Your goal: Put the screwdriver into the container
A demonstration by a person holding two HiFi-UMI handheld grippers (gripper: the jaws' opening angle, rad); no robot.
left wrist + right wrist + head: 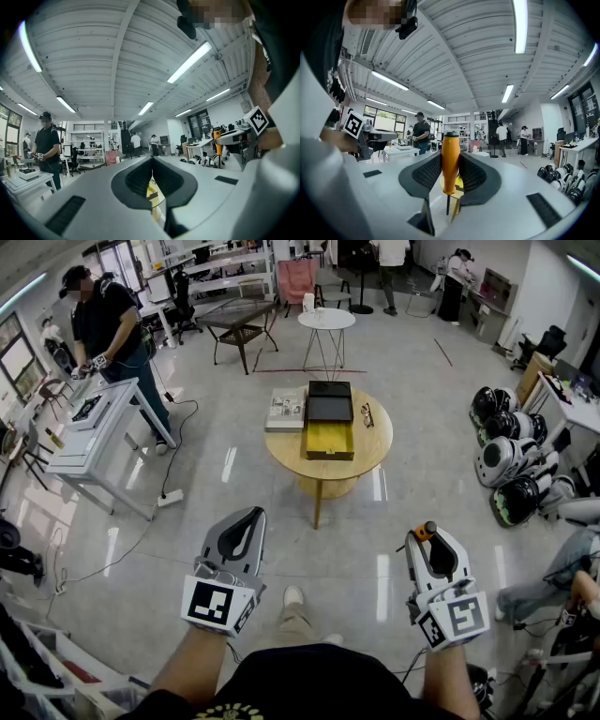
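Between the pads of our right gripper point(428, 540) we pinch the orange screwdriver point(450, 161) by its handle, upright, with the shaft pointing down. To its left, our left gripper point(248, 518) is pressed together with nothing in it. Well ahead of both grippers, the yellow container point(330, 440) lies open on the round worktop point(375, 442).

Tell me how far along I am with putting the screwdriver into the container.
Done: the orange-handled screwdriver is picked up, clamped in the right gripper. In hand: it is being carried, and the left gripper is shut and empty. Left: reaching the round wooden table ahead across the floor, then dropping the screwdriver into the open yellow container on it.
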